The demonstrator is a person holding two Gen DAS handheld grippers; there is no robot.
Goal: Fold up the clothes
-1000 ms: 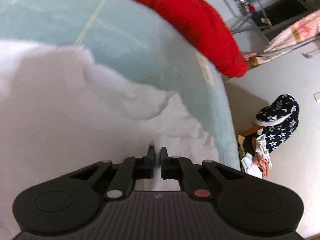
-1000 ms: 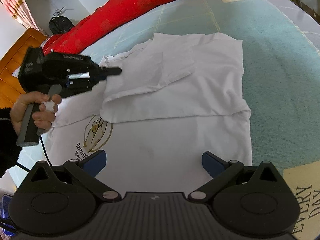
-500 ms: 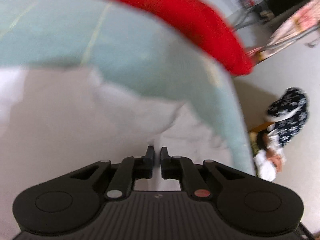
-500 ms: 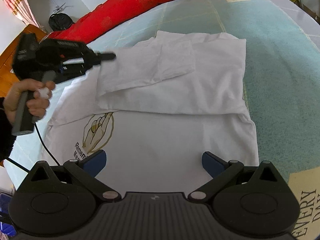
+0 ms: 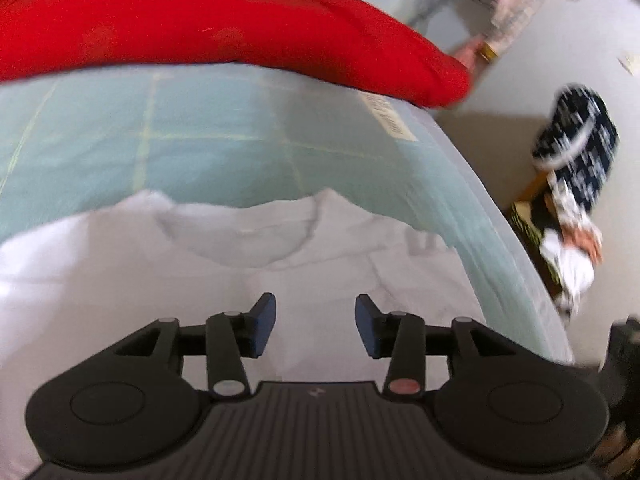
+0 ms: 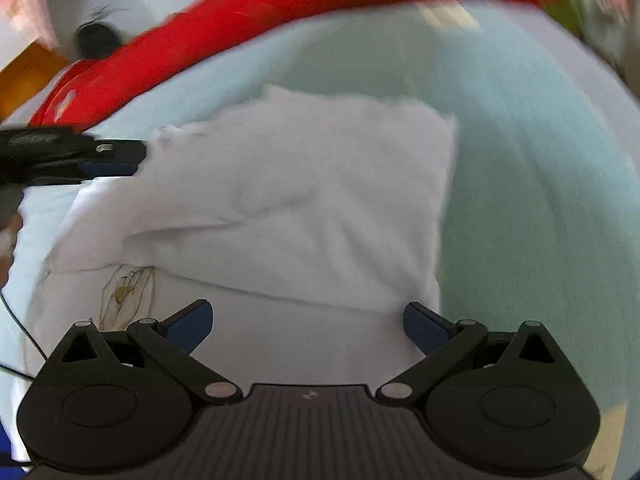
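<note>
A white shirt [image 6: 288, 200] lies partly folded on a pale blue bed [image 6: 540, 200], its top layer doubled over the lower part, where a printed hand drawing shows at 8 o'clock in the right wrist view. The left gripper [image 5: 316, 322] tilts down over the shirt near the collar [image 5: 240, 236]; its jaws are opening, blue pads parted, with nothing pinched between them and the cloth lying flat beneath. Seen from the right wrist, it reaches in from 9 o'clock, its fingertips [image 6: 120, 158] at the shirt's left edge. The right gripper [image 6: 308, 324] also points down at the shirt, jaws spread wide and empty, above the shirt's near part. A red blanket [image 5: 220, 28] runs along the bed's far side at 12 o'clock. On the floor [image 5: 540, 60] at 3 o'clock sits a dark patterned bundle [image 5: 576, 140].
</note>
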